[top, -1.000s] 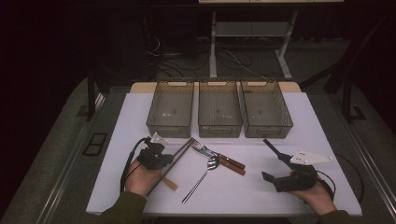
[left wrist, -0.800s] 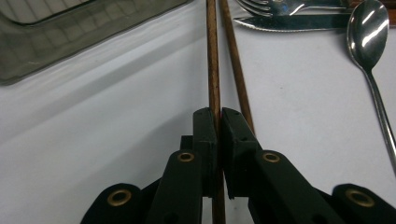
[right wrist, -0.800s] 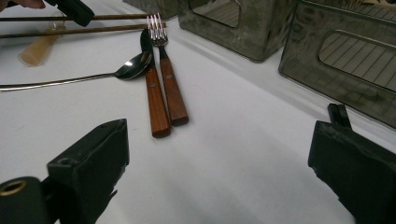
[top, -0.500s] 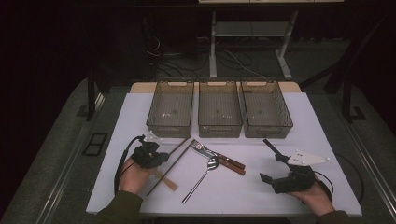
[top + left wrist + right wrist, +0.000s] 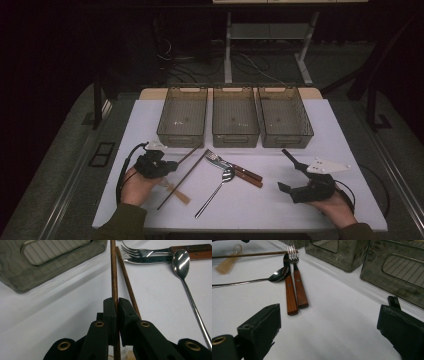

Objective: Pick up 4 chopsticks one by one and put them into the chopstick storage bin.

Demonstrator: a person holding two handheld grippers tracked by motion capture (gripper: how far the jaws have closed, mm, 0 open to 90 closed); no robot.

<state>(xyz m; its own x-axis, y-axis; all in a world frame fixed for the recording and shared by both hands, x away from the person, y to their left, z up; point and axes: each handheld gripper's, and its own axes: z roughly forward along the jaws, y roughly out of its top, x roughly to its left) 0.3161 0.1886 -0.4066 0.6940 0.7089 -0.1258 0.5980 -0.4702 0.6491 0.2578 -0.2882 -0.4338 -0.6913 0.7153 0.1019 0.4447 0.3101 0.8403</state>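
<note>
- Chopstick [image 5: 114, 277]: dark wood, clamped in the left gripper [image 5: 116, 305]. Jaws nearly together, pads pinching the stick partway along its length; front end runs fwd toward the left bin [image 5: 50, 262], back end passes down btwn the jaws.
- Stick looks raised off the desk [image 5: 62, 322] at the grip; can't tell if the far tip touches the surface.
- Second chopstick [image 5: 127, 282] lies just beside it, to the right in the left gripper view, flat on the desk and angled away. Not gripped.
- Doing the step well, as I judge it: keep the squeeze steady, since a thin round stick can roll or pivot btwn flat pads. Lift level so the long front end doesn't droop. Clear the bin's near wall before swinging over it, then lower inside before letting go.
- Watch the loose stick: it sits close enough to get nudged as the held one rises.
- Further out: fork [image 5: 150, 251], knife [image 5: 160, 259], both w/ wooden handles, and a spoon [image 5: 186, 277] lie to the right, apart from the sticks.
- Three wire-mesh bins [image 5: 235, 117] stand in a row at the back of the desk.
- Right gripper [image 5: 295, 172]: jaws wide apart, holding nothing, resting near the desk's right side, well apart from the cutlery.
</note>
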